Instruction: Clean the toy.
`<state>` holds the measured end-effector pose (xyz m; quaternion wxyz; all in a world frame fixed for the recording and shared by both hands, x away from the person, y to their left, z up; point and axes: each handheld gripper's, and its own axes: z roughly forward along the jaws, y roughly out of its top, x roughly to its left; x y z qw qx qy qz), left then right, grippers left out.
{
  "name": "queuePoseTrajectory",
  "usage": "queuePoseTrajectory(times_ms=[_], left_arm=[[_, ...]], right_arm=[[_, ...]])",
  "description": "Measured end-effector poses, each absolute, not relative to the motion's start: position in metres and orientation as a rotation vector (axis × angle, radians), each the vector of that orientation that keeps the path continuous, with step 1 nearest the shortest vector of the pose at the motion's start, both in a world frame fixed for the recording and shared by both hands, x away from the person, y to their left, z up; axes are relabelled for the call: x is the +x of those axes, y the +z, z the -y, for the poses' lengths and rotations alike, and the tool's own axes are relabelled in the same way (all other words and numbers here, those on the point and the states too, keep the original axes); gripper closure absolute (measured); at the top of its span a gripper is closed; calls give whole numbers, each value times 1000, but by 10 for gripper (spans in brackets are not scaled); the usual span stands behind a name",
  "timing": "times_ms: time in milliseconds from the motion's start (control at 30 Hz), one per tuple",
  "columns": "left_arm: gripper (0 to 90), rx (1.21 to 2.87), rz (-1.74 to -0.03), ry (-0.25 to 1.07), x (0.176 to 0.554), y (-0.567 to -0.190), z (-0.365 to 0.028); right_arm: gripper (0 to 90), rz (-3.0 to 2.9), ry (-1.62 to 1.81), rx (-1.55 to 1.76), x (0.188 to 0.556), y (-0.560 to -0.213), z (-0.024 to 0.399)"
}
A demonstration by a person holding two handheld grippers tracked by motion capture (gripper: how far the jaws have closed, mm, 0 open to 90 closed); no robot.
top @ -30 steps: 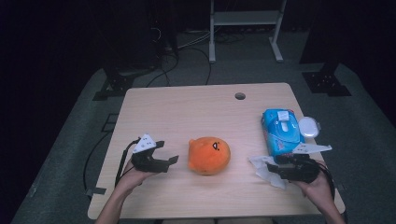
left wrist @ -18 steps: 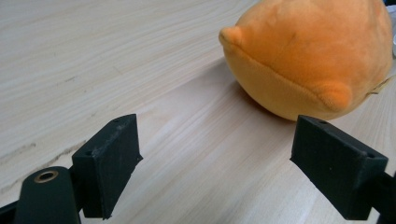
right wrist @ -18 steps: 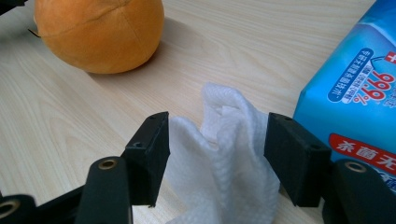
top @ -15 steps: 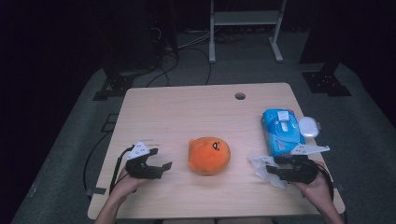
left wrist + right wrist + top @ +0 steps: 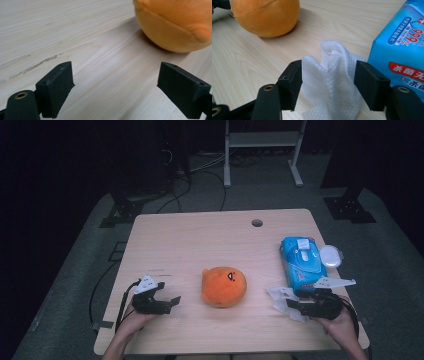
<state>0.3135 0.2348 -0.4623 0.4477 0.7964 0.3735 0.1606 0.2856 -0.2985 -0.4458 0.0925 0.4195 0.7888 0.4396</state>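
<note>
An orange round plush toy [image 5: 223, 286] with a small face lies in the middle of the near half of the wooden table [image 5: 200, 240]. My left gripper [image 5: 171, 303] sits low over the table to its left, pointing at the toy. In the left gripper view the left gripper [image 5: 122, 90] is open and empty, and the plush toy [image 5: 175, 22] lies ahead at the right. Its jaws have just been opening a little. My right gripper [image 5: 295, 306] points left at a crumpled white wipe [image 5: 280, 295]. Here the right gripper [image 5: 328, 85] stands open with the wipe [image 5: 332, 75] between its jaws.
A blue pack of wet wipes [image 5: 301, 265] lies at the right, just beyond my right gripper, with a round white lid [image 5: 331, 255] beside it near the table's right edge. A cable hole [image 5: 257, 223] is at the far side. The floor around is dark.
My left gripper has sunk toward the table and drawn back toward the near edge. The right gripper, wipe, plush and pack have stayed where they were.
</note>
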Motion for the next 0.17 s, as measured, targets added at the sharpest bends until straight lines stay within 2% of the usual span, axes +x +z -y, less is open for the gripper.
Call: queuePoseTrajectory(times_ms=[167], left_arm=[[117,1979,-936,422,313,-467,-236]], right_arm=[[378,-2331,1320,1254,283,-448,300]])
